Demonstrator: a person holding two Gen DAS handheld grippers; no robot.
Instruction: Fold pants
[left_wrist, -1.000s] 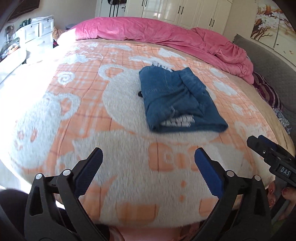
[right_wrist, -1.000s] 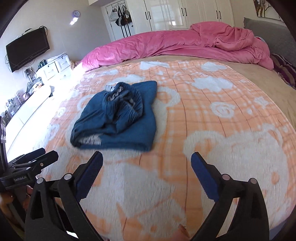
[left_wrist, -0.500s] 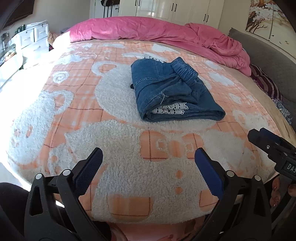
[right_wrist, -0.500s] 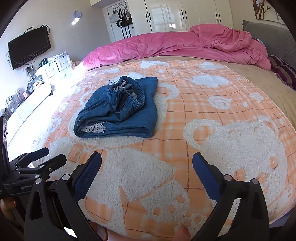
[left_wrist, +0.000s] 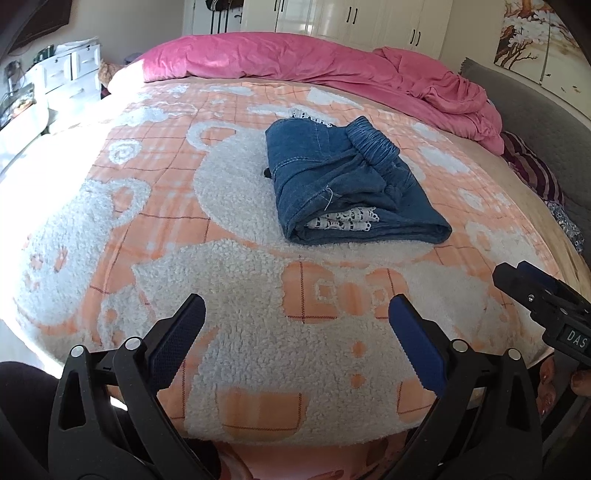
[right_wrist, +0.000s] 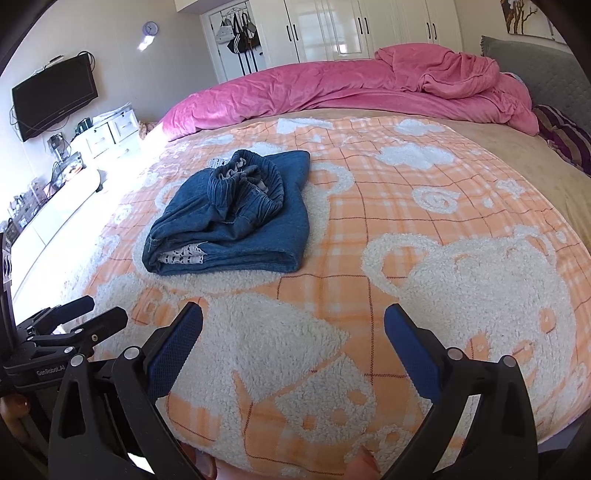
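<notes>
Folded pants (left_wrist: 347, 184) on the bed blanket (left_wrist: 236, 280).
Left claw (left_wrist: 295, 325) and right claw (right_wrist: 293, 328) both spread wide, empty, near the bed's edge.

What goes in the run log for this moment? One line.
phase: fold done | pants: folded bundle on blanket | left gripper: open, empty | right gripper: open, empty

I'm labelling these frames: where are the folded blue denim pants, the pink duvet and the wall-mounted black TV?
folded blue denim pants (left_wrist: 325, 173): left wrist view, top layer.
pink duvet (left_wrist: 295, 55): left wrist view, middle of the roll.
wall-mounted black TV (right_wrist: 55, 98): right wrist view, screen centre.
</notes>
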